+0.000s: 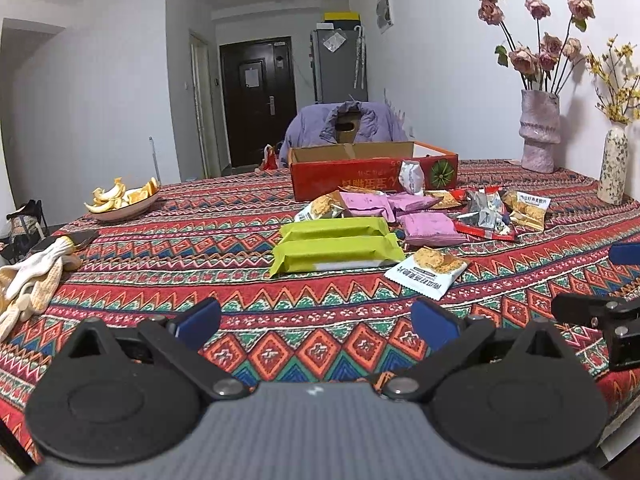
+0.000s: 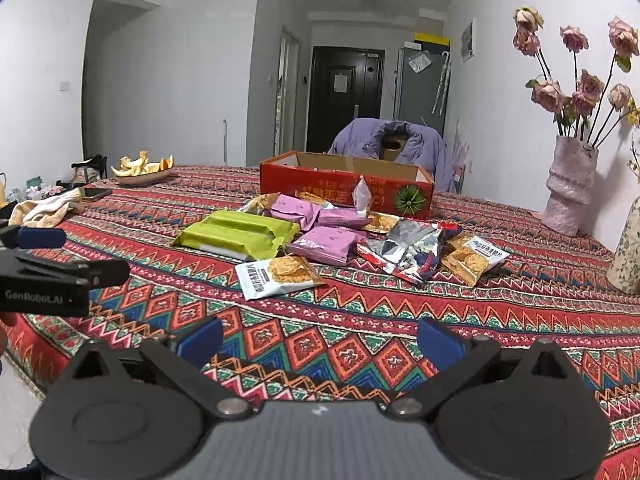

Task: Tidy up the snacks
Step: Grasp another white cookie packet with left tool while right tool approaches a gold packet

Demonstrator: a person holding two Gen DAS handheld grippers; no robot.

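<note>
A heap of snack packets lies mid-table: two green packs (image 1: 336, 249) (image 2: 240, 236), several purple packs (image 1: 430, 229) (image 2: 326, 244), a white cracker packet (image 1: 428, 272) (image 2: 276, 274) nearest me, a silver-red bag (image 1: 486, 214) (image 2: 408, 254) and another cracker packet (image 2: 474, 258). Behind them stands an open red cardboard box (image 1: 360, 178) (image 2: 332, 190). My left gripper (image 1: 316, 322) hovers open over the cloth, short of the green packs, with nothing between its fingers. My right gripper (image 2: 320, 340) is open too, empty, short of the white cracker packet.
The table wears a patterned red cloth (image 1: 200, 232). A plate of orange peel (image 1: 122, 200) and a cream cloth (image 1: 36, 276) sit at the left. Vases with flowers (image 1: 538, 132) (image 2: 570, 184) stand at the right. A chair with a purple jacket (image 1: 344, 124) is behind the box.
</note>
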